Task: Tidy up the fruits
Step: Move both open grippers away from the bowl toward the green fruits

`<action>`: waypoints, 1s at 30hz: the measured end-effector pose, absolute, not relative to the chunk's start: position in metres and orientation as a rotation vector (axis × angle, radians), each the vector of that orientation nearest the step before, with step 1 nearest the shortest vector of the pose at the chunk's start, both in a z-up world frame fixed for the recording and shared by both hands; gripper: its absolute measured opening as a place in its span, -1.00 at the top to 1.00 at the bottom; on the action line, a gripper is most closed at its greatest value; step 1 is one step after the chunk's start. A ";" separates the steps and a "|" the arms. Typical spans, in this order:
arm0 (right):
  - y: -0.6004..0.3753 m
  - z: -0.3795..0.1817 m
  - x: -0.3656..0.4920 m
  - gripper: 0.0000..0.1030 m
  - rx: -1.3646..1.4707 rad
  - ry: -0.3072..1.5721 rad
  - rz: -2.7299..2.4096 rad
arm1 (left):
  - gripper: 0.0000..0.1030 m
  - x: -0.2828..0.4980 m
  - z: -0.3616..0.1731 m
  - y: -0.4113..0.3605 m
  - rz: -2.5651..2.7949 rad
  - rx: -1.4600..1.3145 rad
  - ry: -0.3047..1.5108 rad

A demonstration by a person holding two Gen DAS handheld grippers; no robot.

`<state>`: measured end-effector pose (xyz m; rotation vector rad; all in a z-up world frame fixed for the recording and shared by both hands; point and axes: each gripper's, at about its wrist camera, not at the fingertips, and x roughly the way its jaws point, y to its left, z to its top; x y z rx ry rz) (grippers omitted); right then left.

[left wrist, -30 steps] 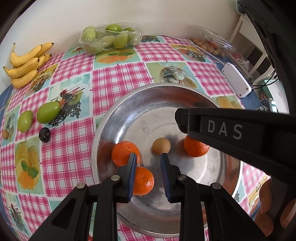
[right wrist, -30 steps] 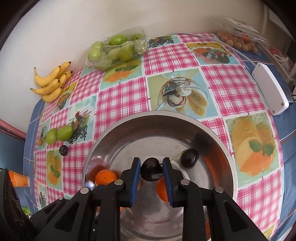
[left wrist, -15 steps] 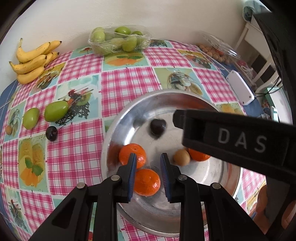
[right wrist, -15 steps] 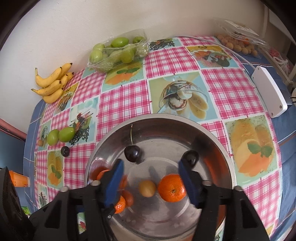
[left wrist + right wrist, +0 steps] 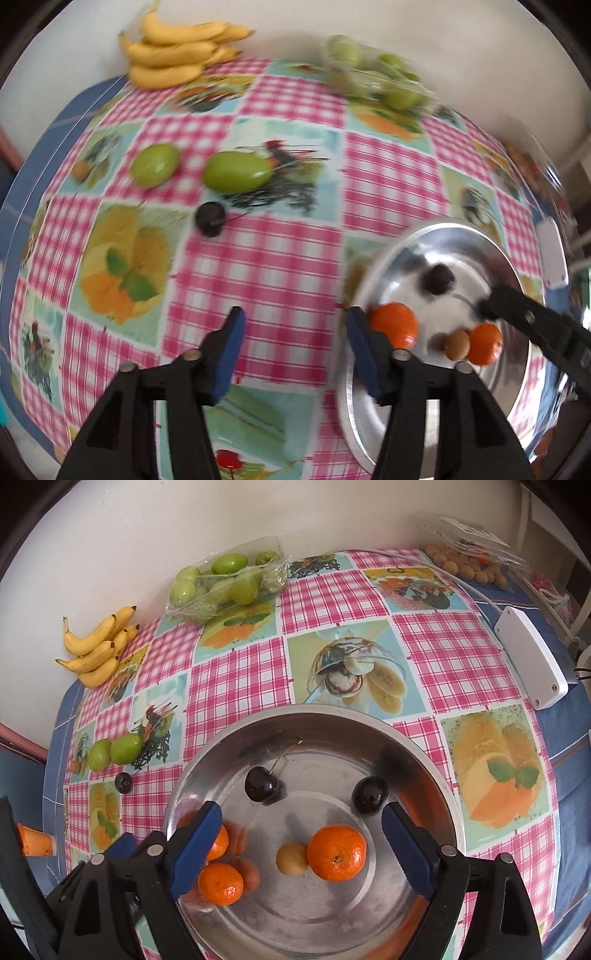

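Left wrist view, blurred: left gripper (image 5: 293, 354) empty, jaws opening over bare checked tablecloth (image 5: 266, 273) — nothing between the blue pads (image 5: 229, 354). Steel bowl (image 5: 476, 240) sits just right of its right finger; inside, an orange (image 5: 394, 330), a second orange (image 5: 484, 343), a small tan fruit (image 5: 457, 344), a dark cherry (image 5: 438, 279). Ahead and left of the tongs: a loose cherry (image 5: 210, 218), two green fruits (image 5: 238, 172) (image 5: 156, 164), bananas (image 5: 177, 55) far ahead by the wall.

Right wrist view: right gripper (image 5: 314, 843) spread wide and opening, empty, above the bowl (image 5: 436, 771). Between the fingers lie an orange (image 5: 336, 852) and the tan fruit (image 5: 291, 858); two oranges (image 5: 221, 883) (image 5: 218, 843) at the left finger; two cherries (image 5: 262, 784) (image 5: 369, 795) just ahead. Pack of green fruits (image 5: 229, 579) far ahead — bananas (image 5: 98, 646) far left.
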<state>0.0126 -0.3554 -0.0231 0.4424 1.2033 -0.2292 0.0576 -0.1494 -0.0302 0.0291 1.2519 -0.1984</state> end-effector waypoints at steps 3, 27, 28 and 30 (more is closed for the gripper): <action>-0.354 -0.024 0.013 -0.87 0.437 1.209 -0.227 | -0.34 0.063 -0.035 -0.139 -0.152 -0.013 1.272; -0.345 -0.026 0.016 -1.00 0.374 1.200 -0.195 | -0.90 0.078 -0.025 -0.112 -0.024 0.018 1.147; -0.344 -0.026 0.016 -1.00 0.371 1.200 -0.194 | -0.90 0.079 -0.025 -0.109 -0.023 0.013 1.154; -0.342 -0.026 0.016 -1.00 0.371 1.196 -0.188 | -0.90 0.082 -0.025 -0.103 0.004 0.010 1.163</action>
